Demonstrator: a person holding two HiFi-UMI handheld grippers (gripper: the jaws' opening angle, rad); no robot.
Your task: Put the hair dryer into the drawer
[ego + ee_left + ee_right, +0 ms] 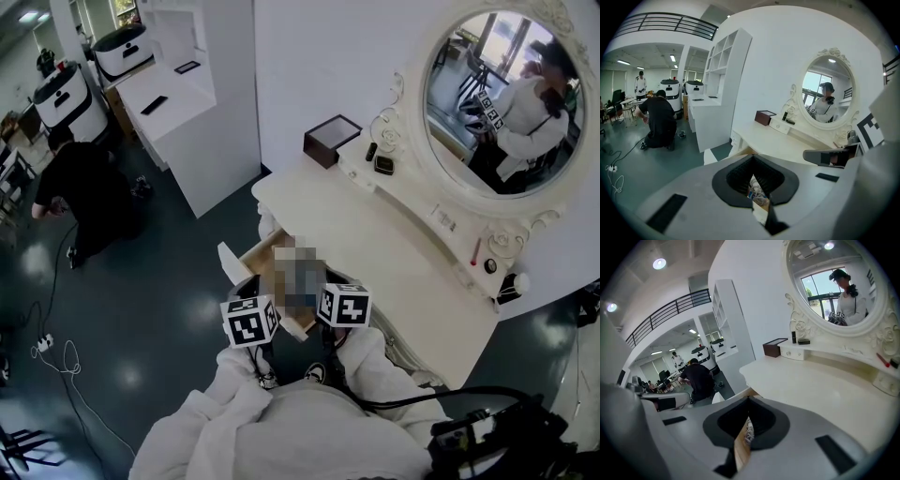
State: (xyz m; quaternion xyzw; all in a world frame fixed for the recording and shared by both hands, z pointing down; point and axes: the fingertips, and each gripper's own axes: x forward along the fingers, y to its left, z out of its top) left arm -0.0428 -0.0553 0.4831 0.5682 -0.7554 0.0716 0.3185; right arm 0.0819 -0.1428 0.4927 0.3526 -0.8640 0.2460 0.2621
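Right gripper [748,406]: its jaws are closed together with nothing between them. It points down toward the open drawer.
Left gripper [753,161]: its jaws are also together, leaving only a thin slit, and they grip nothing. It is just beside the right one, over the same drawer.
Marker cubes: one on each gripper, left [248,322] and right [344,305], near each other.
Drawer [261,251]: pulled out from the front of the dressing table, wooden inside. A blurred patch hides its middle in the head view.
Hair dryer: I cannot make it out as a whole. Through the slit, only a white cord [756,186] and small coloured things show in the drawer.
Dressing table [375,234]: white, with a curved front edge.
Mirror [502,98]: oval, in an ornate white frame, at the back of the table.
Brown box [331,139]: open, at the table's far left corner.
Person in black [80,187]: crouches on the dark floor, well apart.
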